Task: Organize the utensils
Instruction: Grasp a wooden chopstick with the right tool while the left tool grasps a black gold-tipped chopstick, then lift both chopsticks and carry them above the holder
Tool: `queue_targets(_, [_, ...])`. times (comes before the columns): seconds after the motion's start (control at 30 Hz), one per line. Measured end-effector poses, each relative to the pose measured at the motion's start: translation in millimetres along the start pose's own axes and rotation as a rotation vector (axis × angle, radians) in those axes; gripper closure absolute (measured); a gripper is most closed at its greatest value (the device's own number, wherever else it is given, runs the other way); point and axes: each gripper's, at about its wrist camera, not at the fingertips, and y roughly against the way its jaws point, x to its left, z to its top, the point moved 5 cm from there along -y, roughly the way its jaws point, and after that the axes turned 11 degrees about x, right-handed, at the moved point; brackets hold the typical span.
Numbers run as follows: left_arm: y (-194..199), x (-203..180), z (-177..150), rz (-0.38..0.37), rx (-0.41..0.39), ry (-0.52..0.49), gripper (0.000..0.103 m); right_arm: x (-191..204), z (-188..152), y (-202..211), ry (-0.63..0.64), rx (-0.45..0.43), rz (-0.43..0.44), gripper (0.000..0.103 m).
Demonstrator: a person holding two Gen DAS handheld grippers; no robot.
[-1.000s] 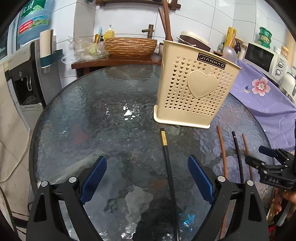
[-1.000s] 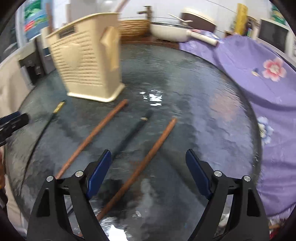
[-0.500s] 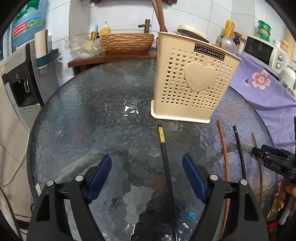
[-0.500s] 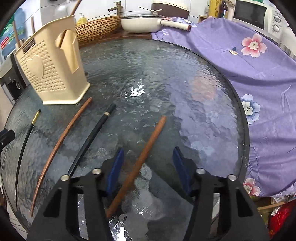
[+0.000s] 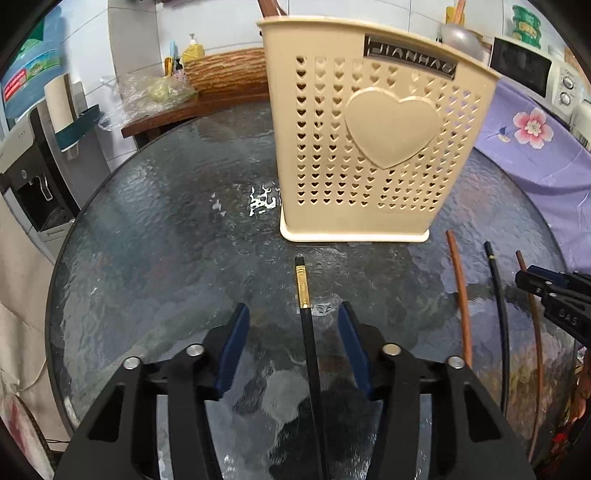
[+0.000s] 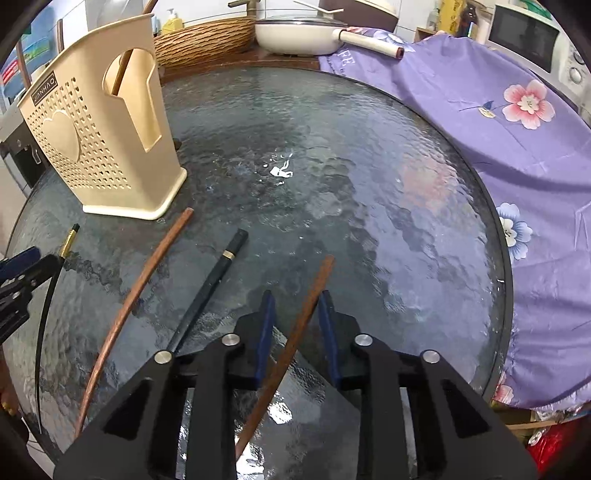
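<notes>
A beige perforated utensil holder (image 5: 373,147) with a heart stands on the round glass table (image 5: 166,240); it also shows in the right wrist view (image 6: 99,140). My left gripper (image 5: 293,314) is open, its jaws on either side of a black chopstick with a gold band (image 5: 306,332) lying on the glass. My right gripper (image 6: 295,299) is open but narrow, its jaws close on either side of a brown wooden chopstick (image 6: 295,332). Another brown chopstick (image 6: 136,291) and a black chopstick (image 6: 210,284) lie between the two grippers.
A purple floral cloth (image 6: 517,147) covers the surface to the right of the table. A wicker basket (image 5: 225,72), a white pan (image 6: 299,33) and a microwave (image 5: 528,70) stand behind. A water dispenser (image 5: 33,177) stands at the left.
Both grippers have moved forward and down over their chopsticks and have narrowed their jaws. The holder looks closer in the left wrist view.
</notes>
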Motion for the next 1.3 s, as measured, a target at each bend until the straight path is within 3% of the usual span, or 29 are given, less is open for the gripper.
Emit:
queue_targets(0.13, [-12.4,4.0,4.6,-0.003,0.042,0.011,0.068,0.9,5.5,-2.6,-0.001,0.015,0.016,0.083])
queue_targets(0.57, [-18.1,-7.3,11.6,0.015,0.059,-0.041,0.095,12.3,12.9,-5.2,0.039,0.032,0.0,0.091])
queue_targets(0.93, [-19.0,-7.9,14.3,-0.01,0.052,0.001,0.096,6.3,14.2,-5.8,0.009,0.01,0.068,0.092])
queue_targets(1.1, [-12.6,-5.9,13.7,-0.03,0.031,0.013,0.096,0.5,12.8,-1.3,-0.032,-0.013,0.19,0.095])
queue_targets(1.3, [10.0,-9.0,11.7,-0.06,-0.015,0.016,0.096,-2.5,12.9,14.2,-0.038,-0.068,0.234,0.095])
